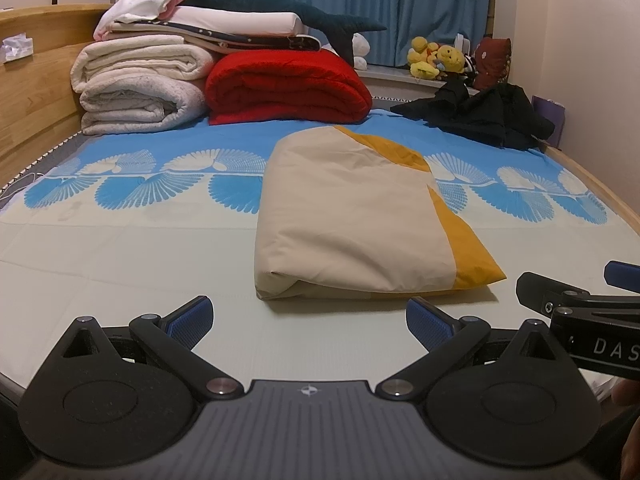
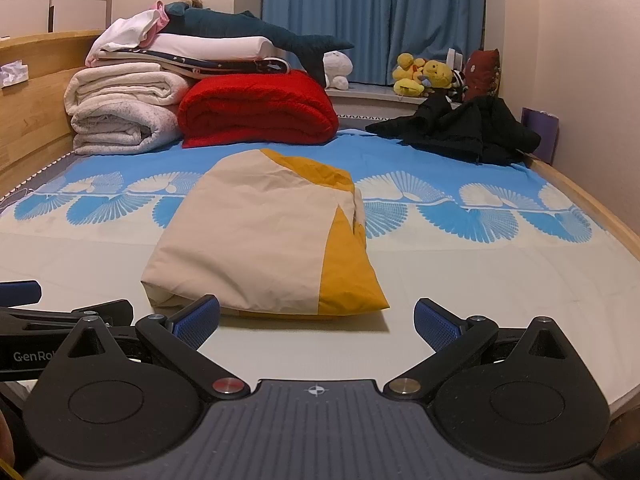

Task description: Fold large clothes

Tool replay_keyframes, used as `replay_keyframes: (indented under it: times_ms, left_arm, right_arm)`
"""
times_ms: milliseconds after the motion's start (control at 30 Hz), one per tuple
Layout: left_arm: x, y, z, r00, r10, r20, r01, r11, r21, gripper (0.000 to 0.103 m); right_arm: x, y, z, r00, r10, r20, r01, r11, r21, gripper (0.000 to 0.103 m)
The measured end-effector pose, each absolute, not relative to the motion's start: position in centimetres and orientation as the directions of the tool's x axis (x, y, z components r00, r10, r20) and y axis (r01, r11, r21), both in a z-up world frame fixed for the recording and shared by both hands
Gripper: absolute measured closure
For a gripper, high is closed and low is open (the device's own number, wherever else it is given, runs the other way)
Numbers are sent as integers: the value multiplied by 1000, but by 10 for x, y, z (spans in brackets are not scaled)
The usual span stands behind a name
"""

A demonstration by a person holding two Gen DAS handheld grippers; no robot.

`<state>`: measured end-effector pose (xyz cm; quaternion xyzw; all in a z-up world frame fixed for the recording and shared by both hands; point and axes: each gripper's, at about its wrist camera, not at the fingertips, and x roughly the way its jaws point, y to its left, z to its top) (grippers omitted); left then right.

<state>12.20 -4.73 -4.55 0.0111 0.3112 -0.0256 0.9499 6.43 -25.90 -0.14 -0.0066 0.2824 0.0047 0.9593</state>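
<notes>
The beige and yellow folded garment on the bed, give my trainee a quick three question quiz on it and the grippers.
1. True or false: the left gripper is shut on the folded beige and yellow garment.
2. Which item at the far side of the bed lies crumpled and unfolded? A) red blanket B) black garment C) white blankets
3. Fill in: the right gripper has its jaws ____.

Key:
1. False; its jaws are apart, short of the garment.
2. B.
3. Open, holding nothing.

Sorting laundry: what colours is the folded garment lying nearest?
Beige with mustard-yellow panels; clearest in the right wrist view.
</notes>
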Motion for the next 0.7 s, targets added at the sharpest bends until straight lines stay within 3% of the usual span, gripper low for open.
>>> replay_keyframes:
  times_ms: [700]
  left_arm:
    - [121, -47, -48, 803, -45, -594, 58, 998, 3, 1]
  right_arm:
    - [63, -264, -3, 836, 9, -549, -16, 1000, -9, 1]
